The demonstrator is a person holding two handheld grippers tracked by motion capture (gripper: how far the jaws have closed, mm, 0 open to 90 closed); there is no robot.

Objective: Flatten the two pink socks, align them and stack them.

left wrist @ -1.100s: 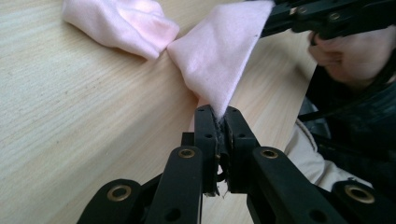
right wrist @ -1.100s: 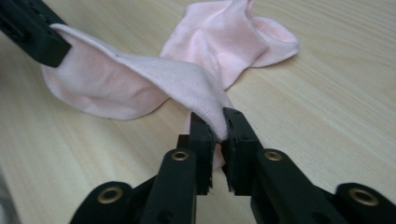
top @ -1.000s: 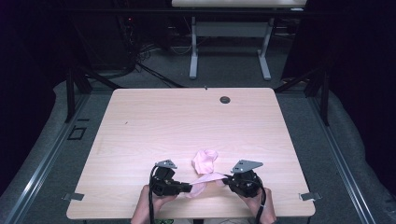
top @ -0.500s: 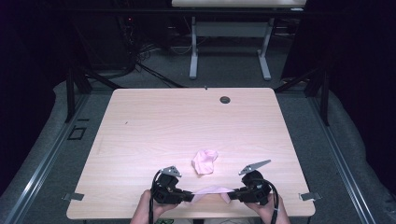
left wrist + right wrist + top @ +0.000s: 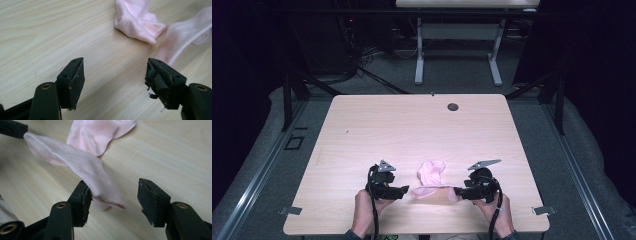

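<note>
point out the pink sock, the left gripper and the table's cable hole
pink sock [image 5: 430,173], high view, on its bunched upper part
left gripper [image 5: 406,190], high view, midway between its open jaws
cable hole [image 5: 453,107], high view, on its dark centre

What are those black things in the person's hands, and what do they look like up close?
They are two hand-held grippers. The left gripper and right gripper are black, each topped with a grey three-cornered plate and trailing a black cable. Each has two blocky black jaws with brass-coloured pivots and worn, frayed black pads. The forearms are bare where they show.
</note>
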